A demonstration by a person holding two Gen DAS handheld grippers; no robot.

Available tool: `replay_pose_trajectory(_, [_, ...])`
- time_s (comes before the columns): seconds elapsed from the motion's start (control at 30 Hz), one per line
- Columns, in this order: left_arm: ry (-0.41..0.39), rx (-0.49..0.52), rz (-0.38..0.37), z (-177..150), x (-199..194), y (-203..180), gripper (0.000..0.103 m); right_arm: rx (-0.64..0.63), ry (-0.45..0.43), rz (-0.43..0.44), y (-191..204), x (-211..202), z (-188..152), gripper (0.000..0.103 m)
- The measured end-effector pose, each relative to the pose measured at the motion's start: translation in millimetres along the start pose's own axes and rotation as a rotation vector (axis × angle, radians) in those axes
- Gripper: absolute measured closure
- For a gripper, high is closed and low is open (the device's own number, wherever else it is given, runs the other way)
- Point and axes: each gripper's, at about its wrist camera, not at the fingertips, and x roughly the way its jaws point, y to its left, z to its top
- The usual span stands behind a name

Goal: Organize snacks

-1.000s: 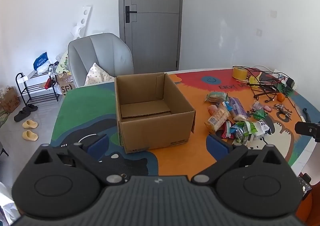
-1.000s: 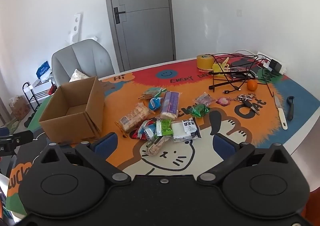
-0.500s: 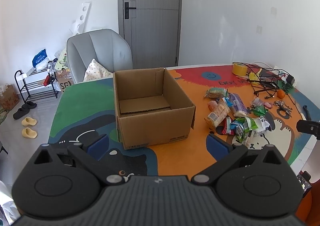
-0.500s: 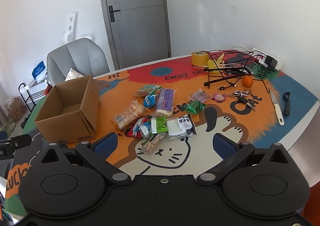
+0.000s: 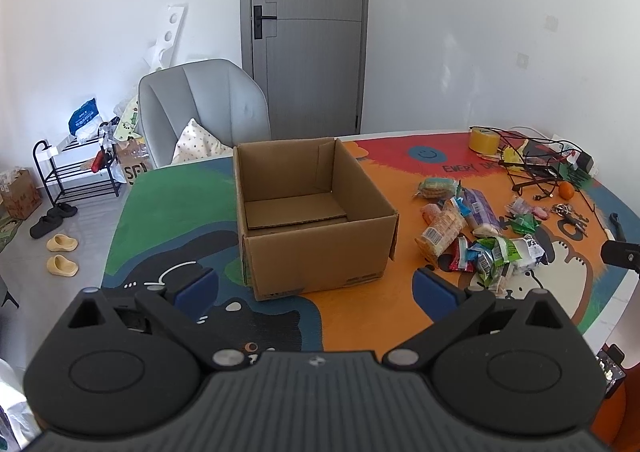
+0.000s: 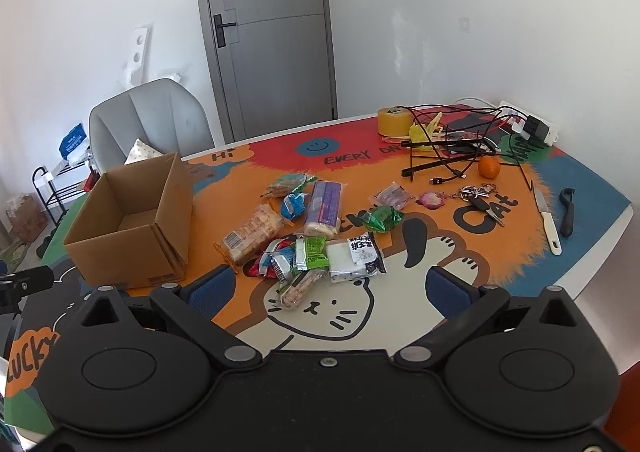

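Note:
An open, empty cardboard box (image 5: pixel 312 211) (image 6: pixel 136 223) stands on the colourful table mat. To its right lies a heap of several wrapped snacks (image 5: pixel 476 232) (image 6: pixel 312 236), among them a purple packet (image 6: pixel 325 207), a white packet (image 6: pixel 354 258) and a green one (image 6: pixel 382 217). My left gripper (image 5: pixel 316 286) hangs open above the near table edge, just in front of the box. Held back from the snack heap, my right gripper (image 6: pixel 328 286) is open too, with nothing between its fingers.
At the back right are a yellow tape roll (image 6: pixel 394 119), tangled black cables (image 6: pixel 452 147), an orange (image 6: pixel 489 167), keys (image 6: pixel 482 201), a knife (image 6: pixel 547 221) and a black peeler (image 6: pixel 566 211). A grey chair (image 5: pixel 200 111) stands behind the table, a shoe rack (image 5: pixel 76 171) at left.
Both grippers have drawn back and risen slightly, so the box and snack heap sit a little farther off. Neither jaw has changed; nothing on the table has moved.

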Motion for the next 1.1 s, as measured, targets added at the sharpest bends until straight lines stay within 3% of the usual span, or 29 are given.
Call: replay_pose_trajectory(1.1, [-0.005,-0.007,-0.013,3.0,-4.4,0.3,0.0,-0.007,0.004,0.003,4.0,2.5,-3.9,0.0])
